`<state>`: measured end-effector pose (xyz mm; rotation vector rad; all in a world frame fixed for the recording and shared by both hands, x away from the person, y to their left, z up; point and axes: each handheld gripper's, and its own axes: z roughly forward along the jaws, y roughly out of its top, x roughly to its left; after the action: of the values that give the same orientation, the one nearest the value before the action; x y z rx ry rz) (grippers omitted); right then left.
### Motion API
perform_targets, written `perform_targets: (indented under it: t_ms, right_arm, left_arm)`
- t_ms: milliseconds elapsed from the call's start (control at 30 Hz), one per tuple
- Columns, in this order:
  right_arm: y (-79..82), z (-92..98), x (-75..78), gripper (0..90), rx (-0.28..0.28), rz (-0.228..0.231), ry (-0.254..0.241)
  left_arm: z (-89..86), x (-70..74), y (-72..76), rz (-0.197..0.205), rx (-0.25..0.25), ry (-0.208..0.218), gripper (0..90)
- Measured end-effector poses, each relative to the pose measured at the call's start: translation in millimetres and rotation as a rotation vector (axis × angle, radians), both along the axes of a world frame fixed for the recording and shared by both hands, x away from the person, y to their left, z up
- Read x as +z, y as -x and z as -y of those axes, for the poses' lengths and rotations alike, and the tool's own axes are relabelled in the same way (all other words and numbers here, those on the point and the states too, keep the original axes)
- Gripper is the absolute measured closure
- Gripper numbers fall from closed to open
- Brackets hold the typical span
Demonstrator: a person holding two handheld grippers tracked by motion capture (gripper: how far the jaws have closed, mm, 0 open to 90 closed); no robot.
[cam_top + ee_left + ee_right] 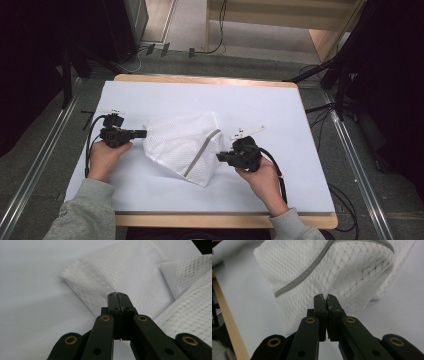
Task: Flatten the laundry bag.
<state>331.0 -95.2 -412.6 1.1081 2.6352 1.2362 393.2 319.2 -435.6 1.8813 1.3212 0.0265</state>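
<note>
A white mesh laundry bag (182, 145) with a grey zipper strip (200, 152) lies crumpled near the middle of the white-covered table (280, 105), between the two hands. The left gripper (142, 133) comes in from the left, its tips at the bag's left edge; in the left gripper view its jaws are pressed together, and whether any mesh (130, 272) is caught between them cannot be told — the tips sit right against the folded edge. The right gripper (220, 156) meets the bag's right side, just below where the zipper strip bends. In the right gripper view its jaws are likewise pressed together, with a little mesh (352, 277) seemingly nipped at the tips, though the hold looks thin.

The likely trouble, as I judge it, is a weak pinch. If either claw has only a thread or two of netting, a pull apart could let the fabric slip free and the bag would slump back into its folds. A snagged mesh could also tear or stretch if the hands draw away from each other too briskly. The bag bunches over itself, so a pull may drag a doubled layer rather than one.

As for contents — the bag looks flat and slack, and nothing can be made out inside it through the netting.
</note>
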Motion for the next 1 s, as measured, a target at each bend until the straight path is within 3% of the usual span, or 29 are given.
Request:
perform_targets:
  t_ms: [433,500,700,800,933,1000]
  right_arm:
    - [26.2,13.5,-8.5,89.6,0.002,-0.048,-0.011]
    - [28.5,12.3,-10.2,89.7,0.004,-0.055,-0.010]
    - [33.7,1.7,-18.0,89.7,0.039,-0.092,-0.006]
    - [35.6,-6.1,-20.9,89.3,0.057,-0.099,-0.007]
    - [35.8,-7.5,-21.4,80.2,0.066,-0.082,0.001]
    - [34.5,-3.8,-20.6,74.5,0.062,-0.080,-0.005]
  left_arm:
    - [-1.7,-6.5,-21.7,-0.008,0.022,0.001,90.0]
    - [-1.4,-7.3,-25.5,-0.016,0.022,-0.002,90.0]
    - [-2.1,-6.6,-35.8,0.013,0.040,-0.032,90.0]
    - [-3.4,-9.3,-40.0,0.003,0.050,-0.028,90.0]
    - [-4.9,-8.4,-39.6,0.004,0.050,-0.011,89.8]
    - [-5.5,-6.5,-38.4,0.004,0.049,-0.007,83.8]
